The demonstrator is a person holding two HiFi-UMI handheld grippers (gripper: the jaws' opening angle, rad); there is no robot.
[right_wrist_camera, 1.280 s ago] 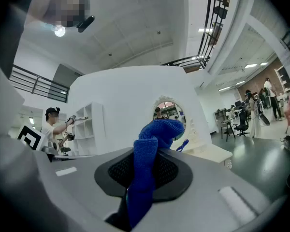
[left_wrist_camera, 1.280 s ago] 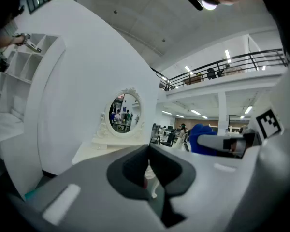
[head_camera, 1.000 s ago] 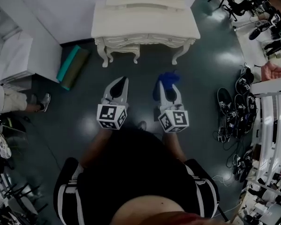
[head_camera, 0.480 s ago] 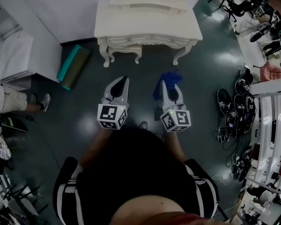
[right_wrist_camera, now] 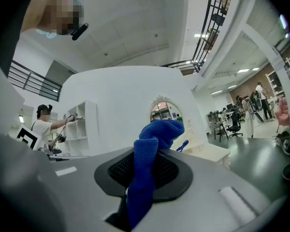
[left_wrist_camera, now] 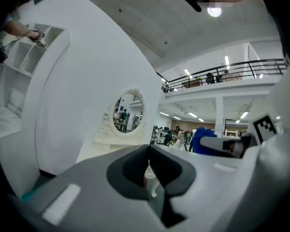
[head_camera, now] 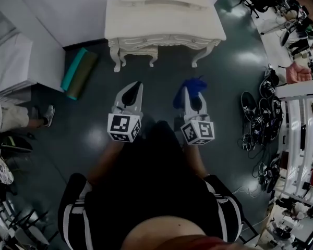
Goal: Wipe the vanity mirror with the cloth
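Teal and olive rolled mats (head_camera: 79,73) lie on the dark floor at the upper left of the head view, beside a white partition. Right of them, near the middle of the frame, the left gripper (head_camera: 136,86) points forward. In its own view the jaws stand together with nothing between them. Above and between both grippers, at the top centre, stands the cream vanity table (head_camera: 164,22), well apart from the person. Its oval vanity mirror (left_wrist_camera: 127,112) shows small and far off in the left gripper view, set in a carved white frame.

Further right, the right gripper (head_camera: 190,95) is clamped on the blue cloth (head_camera: 189,86). In the right gripper view the cloth runs up between the pads and bunches above the tips, with the mirror beyond it. A tangle of dark cables (head_camera: 261,119) lies at the right edge.

As for progress, I judge only the pick-up done: the cloth is in hand, but it is nowhere near the glass. The walk up to the vanity and all of the wiping are left.
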